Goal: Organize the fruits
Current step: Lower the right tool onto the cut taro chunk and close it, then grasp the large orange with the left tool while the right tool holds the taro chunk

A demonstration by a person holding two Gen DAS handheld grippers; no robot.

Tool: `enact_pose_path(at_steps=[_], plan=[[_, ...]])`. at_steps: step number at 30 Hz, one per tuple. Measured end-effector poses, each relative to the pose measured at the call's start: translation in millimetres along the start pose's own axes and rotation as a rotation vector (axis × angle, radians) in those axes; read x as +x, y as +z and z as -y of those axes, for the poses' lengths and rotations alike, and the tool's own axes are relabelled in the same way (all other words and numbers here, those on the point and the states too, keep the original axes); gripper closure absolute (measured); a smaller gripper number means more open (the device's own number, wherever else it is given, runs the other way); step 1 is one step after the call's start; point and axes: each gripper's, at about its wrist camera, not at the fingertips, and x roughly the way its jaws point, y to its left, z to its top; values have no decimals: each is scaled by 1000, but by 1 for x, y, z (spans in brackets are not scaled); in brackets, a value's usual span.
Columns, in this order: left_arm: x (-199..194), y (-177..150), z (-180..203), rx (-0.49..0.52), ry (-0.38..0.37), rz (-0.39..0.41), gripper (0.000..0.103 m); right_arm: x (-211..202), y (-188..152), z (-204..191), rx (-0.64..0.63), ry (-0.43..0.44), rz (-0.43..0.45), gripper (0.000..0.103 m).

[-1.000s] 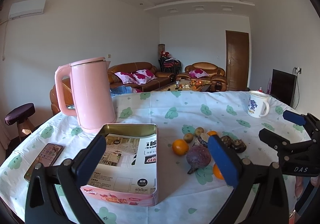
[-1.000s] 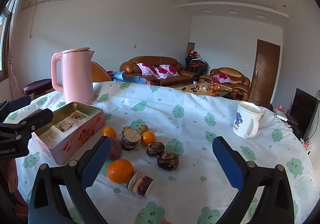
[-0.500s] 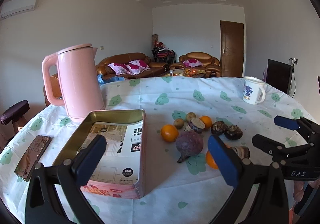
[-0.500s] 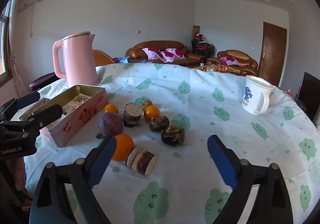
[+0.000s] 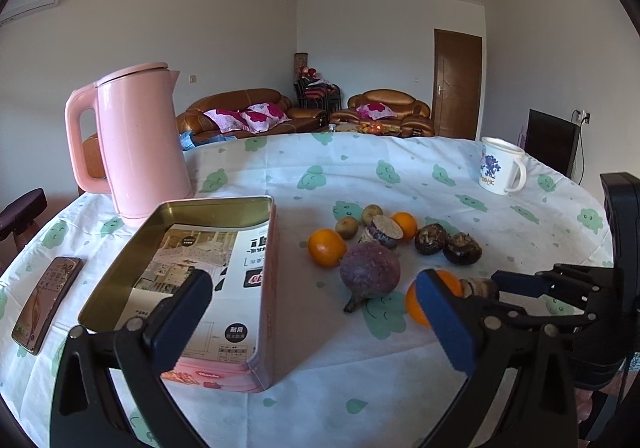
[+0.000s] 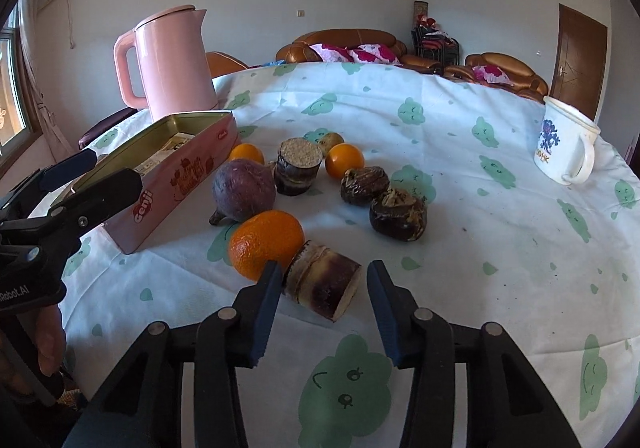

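Note:
A pile of fruit lies on the tablecloth: oranges (image 6: 266, 242), a purple round fruit (image 6: 244, 189), two dark knobbly ones (image 6: 398, 213), small brown ones and two cut cane pieces. My right gripper (image 6: 323, 306) hangs low over the nearest cane piece (image 6: 324, 284). Its jaws are closing with the piece between them, and a gap still shows at the right pad. My left gripper (image 5: 314, 314) stands wide open with nothing between its fingers, above the near corner of the open pink tin (image 5: 268, 288). The tin (image 6: 180, 183) lies just left of the fruit.
A pink kettle (image 5: 140, 139) stands behind the tin, and a phone (image 5: 44, 302) lies at the table's left edge. A white mug (image 6: 564, 145) sits at the far right. Bare cloth stretches between the fruit and the mug. Sofas and a door are beyond the table.
Both grippers have sunk and tipped down toward the table. The right jaws have narrowed from wide open to either side of the near cane piece. The left jaws stayed wide.

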Motion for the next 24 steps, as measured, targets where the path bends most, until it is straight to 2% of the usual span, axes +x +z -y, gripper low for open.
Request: enact_pose_path(at_steps=[7, 11, 20, 24], plan=[[8, -2, 12, 28, -48, -30, 0, -1, -1, 6, 29, 43, -2, 60], [15, -1, 20, 43, -81, -59, 1, -6, -2, 6, 21, 26, 18, 61], [34, 3, 50, 101, -145, -139, 15, -20, -5, 22, 2, -69, 56, 61], [46, 3, 64, 129, -173, -183, 21, -19, -9, 32, 20, -75, 51, 61]])
